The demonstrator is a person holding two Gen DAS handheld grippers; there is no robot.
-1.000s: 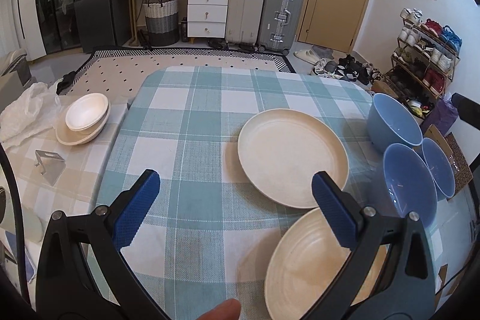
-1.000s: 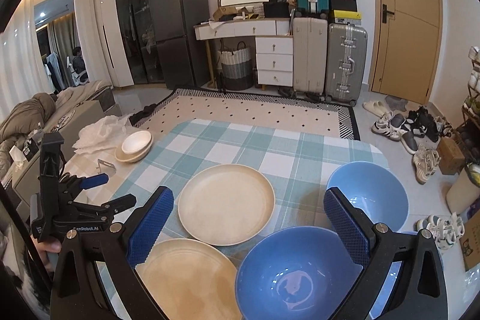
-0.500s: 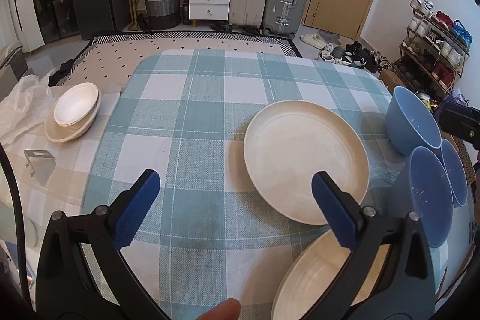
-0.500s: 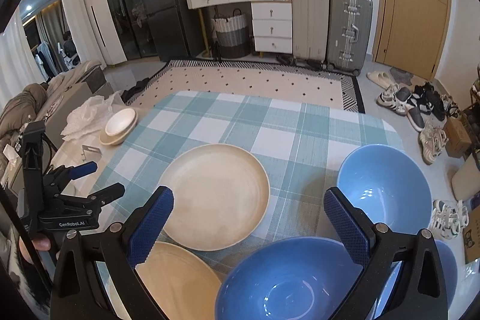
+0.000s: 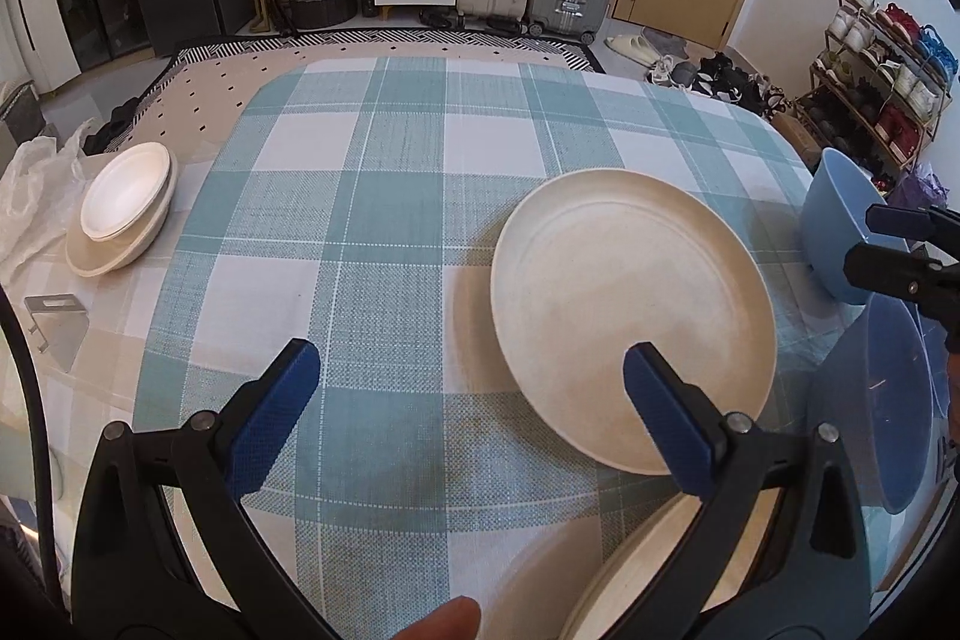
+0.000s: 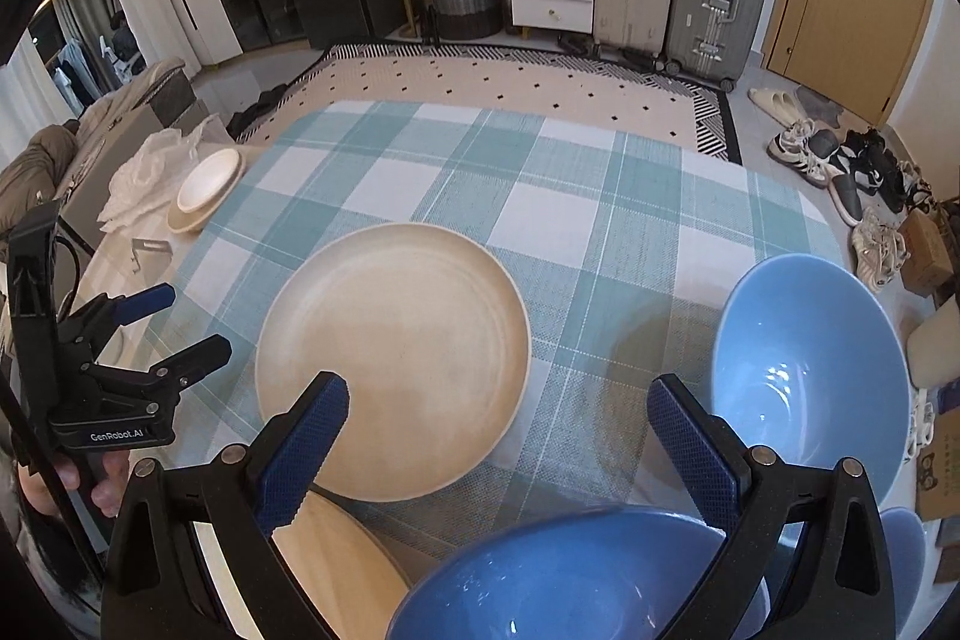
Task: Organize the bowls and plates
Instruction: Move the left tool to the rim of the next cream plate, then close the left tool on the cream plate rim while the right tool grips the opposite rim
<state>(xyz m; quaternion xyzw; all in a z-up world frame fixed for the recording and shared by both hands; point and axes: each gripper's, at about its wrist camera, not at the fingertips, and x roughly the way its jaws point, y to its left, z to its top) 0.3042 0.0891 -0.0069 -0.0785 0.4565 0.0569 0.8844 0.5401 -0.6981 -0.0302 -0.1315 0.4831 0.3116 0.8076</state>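
Note:
A large cream plate [image 5: 630, 316] [image 6: 393, 358] lies flat on the checked tablecloth. A second cream plate [image 5: 636, 592] [image 6: 336, 562] sits at the near edge, partly hidden by gripper fingers. A big blue bowl [image 6: 804, 376] [image 5: 840, 226] stands at the right, another blue bowl [image 6: 570, 580] [image 5: 894, 400] just under my right gripper, and a third [image 6: 906, 550] peeks out at the lower right. My left gripper [image 5: 471, 364] [image 6: 186, 322] is open above the cloth, its right finger over the large plate's rim. My right gripper [image 6: 498, 394] [image 5: 867, 244] is open between plate and bowls, holding nothing.
A stack of small white dishes [image 5: 120, 208] [image 6: 207, 187] rests on the beige cloth at the left, beside a crumpled plastic bag [image 5: 30, 184] and a metal bracket [image 5: 57, 328]. The far half of the checked tablecloth [image 5: 390, 220] is bare. Suitcases and a shoe rack stand beyond.
Both grippers have moved forward and lower over the table, so the large plate and blue bowls appear nearer. Both stay open; nothing was picked up.

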